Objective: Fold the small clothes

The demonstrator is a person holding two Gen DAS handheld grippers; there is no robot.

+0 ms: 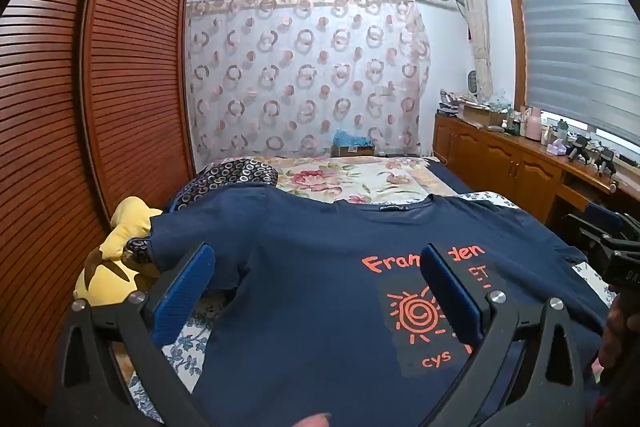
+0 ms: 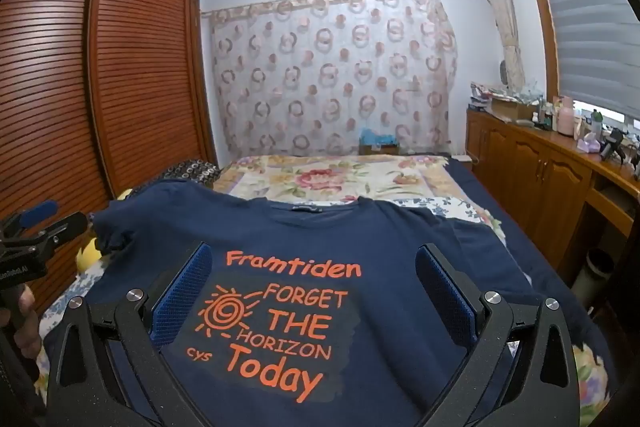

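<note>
Both black blue-padded claws, left gripper (image 1: 318,281) and right gripper (image 2: 314,279), gape empty above the limp navy cotton T-shirt (image 2: 380,239) (light, floppy), best pinched at its sleeve edges.

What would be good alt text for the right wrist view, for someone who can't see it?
A navy T-shirt with orange print lies flat, front up, on a bed, framed by the open right gripper, which holds nothing. Behind are a wooden wardrobe and a patterned curtain.
</note>
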